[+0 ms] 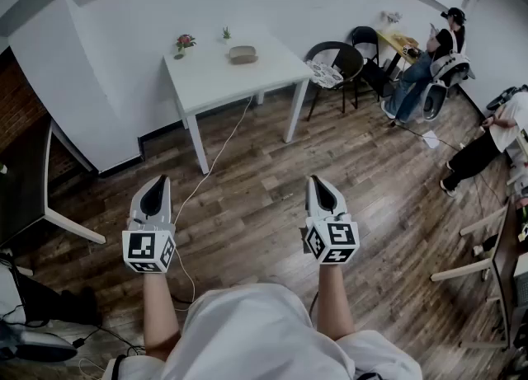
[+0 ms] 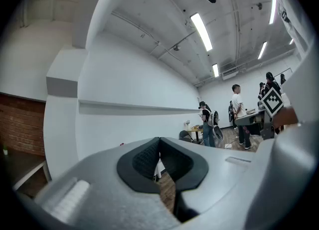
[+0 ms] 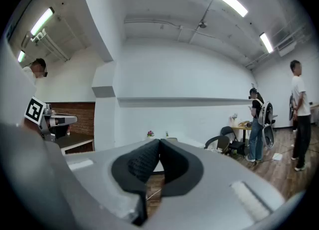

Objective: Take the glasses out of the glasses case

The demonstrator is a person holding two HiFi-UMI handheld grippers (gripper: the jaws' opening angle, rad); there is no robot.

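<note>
At the left of the head view, the left gripper (image 1: 157,182) is held out over the wooden floor (image 1: 247,213), well short of the desk (image 1: 214,82). In the left gripper view, its fingers (image 2: 144,156) are seen pressed together at the tips, with nothing between them.

The white desk is set against the wall ahead. On its far side, 1 small pot of red flowers (image 1: 183,42) is placed at the left. A smaller green plant (image 1: 226,34) is placed to the right of the pot. The case (image 1: 242,54), a brownish oval, is laid just in front of that plant and well apart from both grippers. Whether it is shut cannot be told at this distance. A pale cable (image 1: 223,152) is trailed from under the desk across the floor.

The right gripper (image 1: 318,185) is held level with the left one. In the right gripper view, its fingers (image 3: 142,164) are likewise closed on each other and nothing is gripped.

Further right, a dark chair (image 1: 334,65) is placed beside the desk. Beyond it, a seated person (image 1: 429,57) is seen.
</note>
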